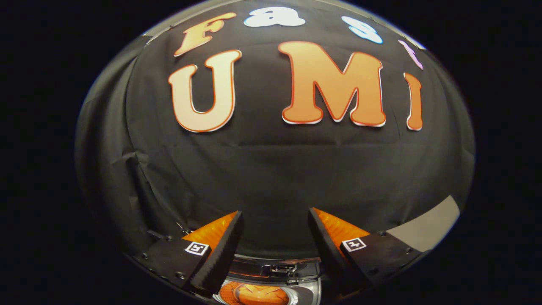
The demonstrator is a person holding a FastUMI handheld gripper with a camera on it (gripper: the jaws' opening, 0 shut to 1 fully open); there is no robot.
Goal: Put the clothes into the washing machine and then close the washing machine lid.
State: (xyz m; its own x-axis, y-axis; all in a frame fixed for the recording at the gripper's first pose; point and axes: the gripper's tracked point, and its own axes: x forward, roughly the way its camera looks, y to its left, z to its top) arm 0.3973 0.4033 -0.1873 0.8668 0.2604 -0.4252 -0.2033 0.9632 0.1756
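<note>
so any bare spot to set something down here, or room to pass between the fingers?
The gripper is open with nothing between its fingers, so that gap is free. Beyond them hangs the black cloth wall. A bare grey strip runs beside the right finger. It is crowded low between the fingers: the washing machine rim with something orange inside.

1. The gripper [275,220] points forward, level with the booth wall ahead.
2. Its two fingers [220,250] stand well apart, jaws spread wide.
3. Nothing sits between the fingers; neither pad presses on anything.
4. Each finger carries a small square marker near its base.
</note>
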